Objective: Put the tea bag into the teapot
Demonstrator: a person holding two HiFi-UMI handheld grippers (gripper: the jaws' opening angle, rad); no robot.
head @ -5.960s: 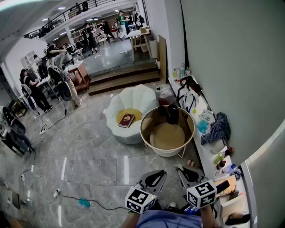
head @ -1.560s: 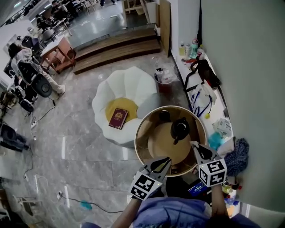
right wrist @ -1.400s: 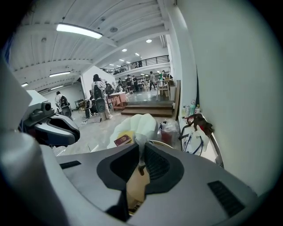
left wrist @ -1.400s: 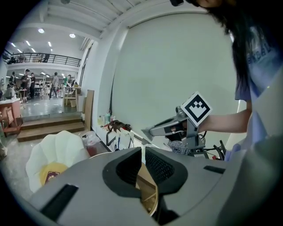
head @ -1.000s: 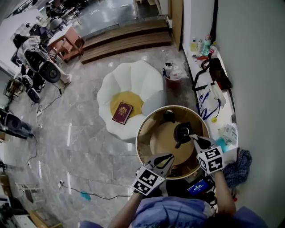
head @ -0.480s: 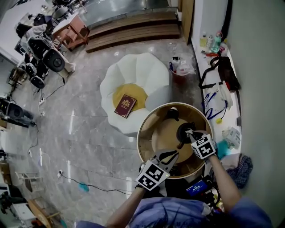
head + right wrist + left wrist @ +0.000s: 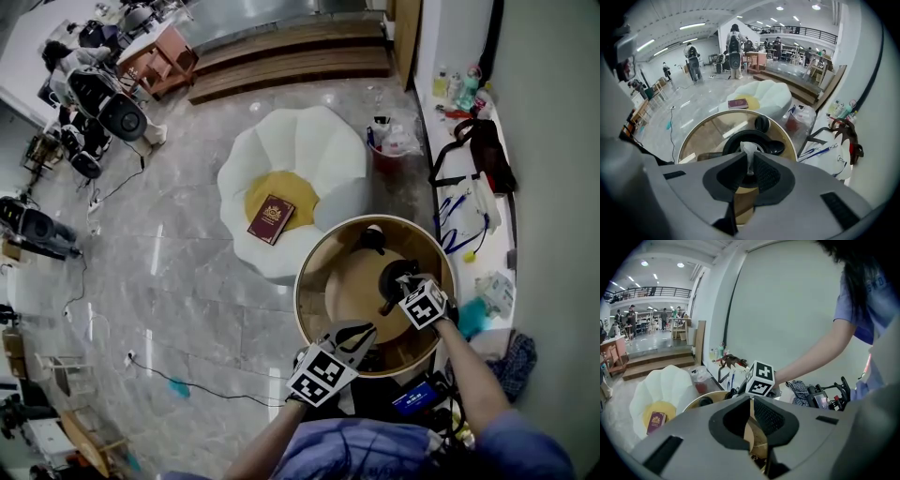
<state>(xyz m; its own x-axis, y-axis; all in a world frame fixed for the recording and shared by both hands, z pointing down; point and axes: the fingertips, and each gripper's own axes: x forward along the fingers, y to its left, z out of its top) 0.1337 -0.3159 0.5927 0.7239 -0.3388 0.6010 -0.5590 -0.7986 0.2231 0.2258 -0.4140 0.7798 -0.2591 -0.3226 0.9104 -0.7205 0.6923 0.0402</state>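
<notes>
A black teapot [image 7: 393, 278] stands open on the round glass-topped table [image 7: 319, 281]. Its lid [image 7: 373, 239] lies apart at the table's far side. My right gripper [image 7: 407, 285] hovers just over the pot's mouth, shut on a white tea bag [image 7: 749, 153]. In the right gripper view the bag sticks up between the pads, with the teapot's opening [image 7: 736, 140] and the lid [image 7: 762, 123] right behind it. Nothing is held in my left gripper [image 7: 359, 330], which hangs shut at the table's near rim. Its jaws [image 7: 751, 401] point at the right gripper's marker cube [image 7: 760, 379].
A white petal-shaped seat [image 7: 300, 159] with a yellow cushion and a red book [image 7: 272, 217] stands left of the table. A red bin [image 7: 386, 155] and a cluttered white shelf [image 7: 473, 202] run along the right wall. Cables lie on the grey floor at left.
My right gripper has moved forward with the tea bag to sit over the teapot's mouth. The left gripper has stayed at the table's near rim.
</notes>
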